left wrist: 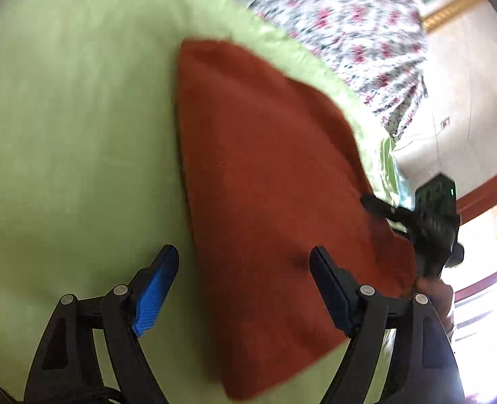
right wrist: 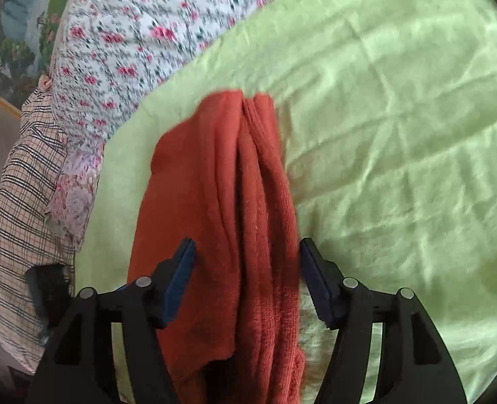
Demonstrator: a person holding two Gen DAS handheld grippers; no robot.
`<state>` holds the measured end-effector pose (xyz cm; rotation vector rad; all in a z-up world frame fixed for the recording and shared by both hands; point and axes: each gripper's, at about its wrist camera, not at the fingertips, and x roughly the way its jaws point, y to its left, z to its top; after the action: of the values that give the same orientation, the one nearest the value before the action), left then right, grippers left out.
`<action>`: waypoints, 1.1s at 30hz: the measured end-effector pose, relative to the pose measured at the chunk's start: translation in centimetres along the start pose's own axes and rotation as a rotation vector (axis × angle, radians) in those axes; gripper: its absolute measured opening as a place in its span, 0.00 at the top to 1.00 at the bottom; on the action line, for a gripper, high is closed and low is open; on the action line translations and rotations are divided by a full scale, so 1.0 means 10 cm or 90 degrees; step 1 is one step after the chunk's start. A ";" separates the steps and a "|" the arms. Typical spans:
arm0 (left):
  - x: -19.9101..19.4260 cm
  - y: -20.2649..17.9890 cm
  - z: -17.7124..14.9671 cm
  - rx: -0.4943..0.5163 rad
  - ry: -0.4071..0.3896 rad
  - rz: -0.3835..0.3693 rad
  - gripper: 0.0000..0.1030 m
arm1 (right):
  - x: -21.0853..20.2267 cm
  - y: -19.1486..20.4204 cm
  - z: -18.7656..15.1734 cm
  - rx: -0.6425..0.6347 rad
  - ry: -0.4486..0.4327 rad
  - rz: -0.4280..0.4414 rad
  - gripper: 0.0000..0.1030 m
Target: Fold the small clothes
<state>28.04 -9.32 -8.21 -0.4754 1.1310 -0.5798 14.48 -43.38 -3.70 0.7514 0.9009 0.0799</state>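
Note:
A rust-red knitted garment (left wrist: 265, 168) lies folded on a light green sheet (left wrist: 63, 134). My left gripper (left wrist: 243, 252) is open above the garment's near left edge; one finger is over the sheet, the other over the red cloth. Nothing is pinched. At that view's right edge the other gripper's black body (left wrist: 430, 222) and a hand (left wrist: 433, 293) sit at the garment's far corner. In the right wrist view the garment (right wrist: 214, 185) shows long lengthwise folds. My right gripper (right wrist: 247, 245) is open and straddles these folds, its pads apart from the cloth.
White bedding with pink flowers (right wrist: 120, 33) borders the green sheet (right wrist: 400, 134) at the back. A checked cloth (right wrist: 19, 202) hangs at the left in the right wrist view. The floral bedding (left wrist: 342, 17) and a pale floor (left wrist: 467, 118) lie beyond the bed's edge.

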 end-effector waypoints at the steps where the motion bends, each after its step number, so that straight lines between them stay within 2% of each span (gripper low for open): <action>1: 0.10 0.04 0.04 -0.009 0.013 -0.015 0.21 | 0.05 -0.01 -0.02 0.004 0.011 0.001 0.38; 2: 0.17 0.04 0.07 -0.009 0.012 -0.025 0.22 | 0.08 -0.01 -0.03 0.001 0.013 0.001 0.38; 5: 0.25 -0.03 0.10 0.016 0.004 -0.026 0.54 | 0.10 0.03 -0.06 0.000 0.021 0.007 0.69; 6: 0.21 -0.05 0.10 0.021 -0.005 -0.020 0.67 | 0.11 0.04 -0.08 0.008 0.025 0.012 0.72; 8: 0.04 -0.05 0.05 0.033 -0.027 -0.023 0.78 | 0.08 0.15 -0.12 -0.010 0.008 -0.011 0.75; 9: -0.06 -0.05 0.04 0.036 -0.037 -0.027 0.80 | 0.05 0.18 -0.14 -0.009 0.000 -0.011 0.77; 13: -0.60 -0.05 -0.10 0.077 -0.082 0.005 0.80 | -0.07 0.44 -0.27 -0.007 -0.026 0.047 0.78; 18: -1.34 0.17 -0.36 0.083 -0.132 0.047 0.81 | 0.15 0.99 -0.60 -0.052 -0.001 0.108 0.78; 22: -1.91 0.46 -0.72 0.072 -0.166 0.072 0.81 | 0.44 1.37 -0.87 -0.073 0.025 0.165 0.78; 25: -1.99 0.77 -0.97 0.057 -0.139 0.097 0.80 | 0.65 1.50 -1.10 -0.078 0.055 0.185 0.78; 27: -1.91 0.99 -1.05 0.025 -0.108 0.098 0.77 | 0.80 1.52 -1.23 -0.080 0.083 0.162 0.78; 28: -1.89 1.10 -1.05 0.007 -0.101 0.083 0.76 | 0.88 1.52 -1.30 -0.087 0.094 0.133 0.78; 29: -1.89 1.18 -1.04 -0.007 -0.100 0.065 0.72 | 0.91 1.51 -1.33 -0.086 0.097 0.118 0.77; 31: -1.91 1.31 -0.93 -0.033 -0.103 0.039 0.66 | 0.91 1.45 -1.34 -0.061 0.103 0.124 0.74; 33: -1.94 1.41 -0.75 -0.044 -0.118 0.046 0.58 | 0.85 1.44 -1.33 -0.052 0.097 0.122 0.72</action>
<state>17.72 13.48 -6.12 -0.5335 0.9892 -0.4256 13.55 -22.10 -5.70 0.7608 0.9619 0.3454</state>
